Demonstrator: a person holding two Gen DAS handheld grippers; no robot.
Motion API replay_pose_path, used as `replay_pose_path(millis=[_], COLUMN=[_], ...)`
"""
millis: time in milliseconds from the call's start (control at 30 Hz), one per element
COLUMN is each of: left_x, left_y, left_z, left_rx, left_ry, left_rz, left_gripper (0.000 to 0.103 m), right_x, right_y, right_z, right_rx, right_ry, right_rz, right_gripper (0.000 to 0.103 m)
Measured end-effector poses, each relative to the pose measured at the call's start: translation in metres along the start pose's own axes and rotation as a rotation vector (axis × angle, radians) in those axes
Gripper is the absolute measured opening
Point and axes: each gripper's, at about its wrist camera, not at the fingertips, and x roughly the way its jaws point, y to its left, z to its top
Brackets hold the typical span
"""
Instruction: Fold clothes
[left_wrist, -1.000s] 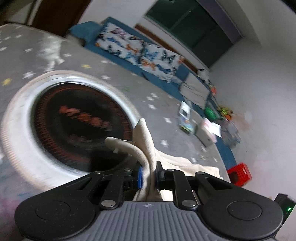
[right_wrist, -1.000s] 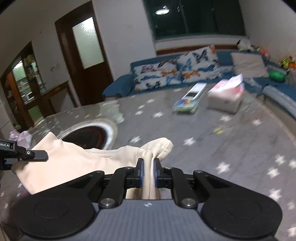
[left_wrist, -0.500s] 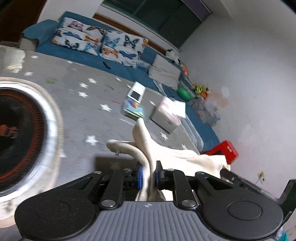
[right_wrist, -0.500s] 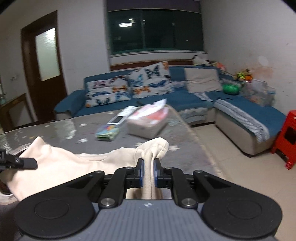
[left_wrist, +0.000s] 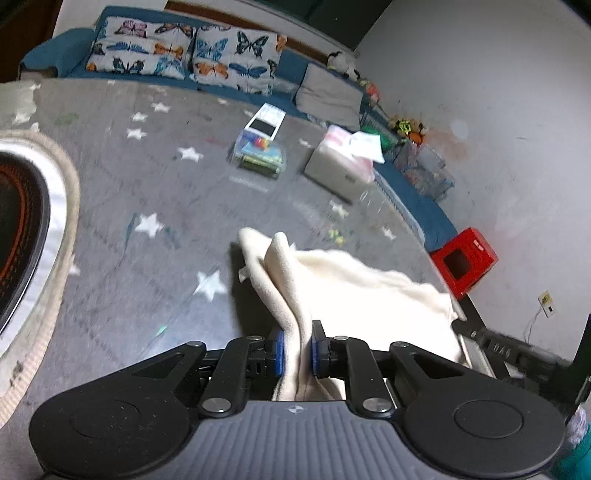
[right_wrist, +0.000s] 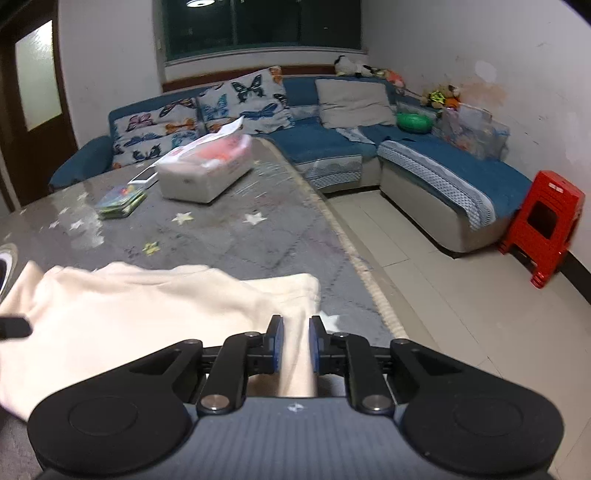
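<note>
Left hand-held gripper (left_wrist: 294, 345) pinches a bunched corner of the cream cloth (left_wrist: 354, 291) between narrow jaws. Right hand-held gripper (right_wrist: 294, 341) has another corner between its pads, and those jaws are opening, the cloth (right_wrist: 147, 295) lying slack over the grey starred bench (right_wrist: 236, 243). It looks soft, light and floppy, so edges and corners are the places to grip. Farther off sits a tissue box (right_wrist: 203, 173).
</note>
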Motion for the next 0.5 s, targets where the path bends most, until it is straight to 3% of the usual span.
replay_pose_path(millis=[100, 267, 500], left_x=[-0.006, -0.016, -0.01], left_y=[0.006, 0.01, -0.008], left_z=[0.003, 0.014, 0.025], left_rx=[-0.001, 0.01, 0.048], left_ry=[-0.003, -0.047, -0.07], left_rz=[0.01, 0.034, -0.015], left_gripper=[0.024, 0.025, 0.023], right_x=[-0.006, -0.006, 0.015], right_y=[-0.001, 0.007, 0.03], right_z=[0.005, 0.016, 0.016], right_rx=[-0.001, -0.017, -0.042], right_ry=[-0.028, -0.038, -0.014], right_rz=[0.0, 0.083, 0.134], right_gripper=[0.017, 0.017, 0.017])
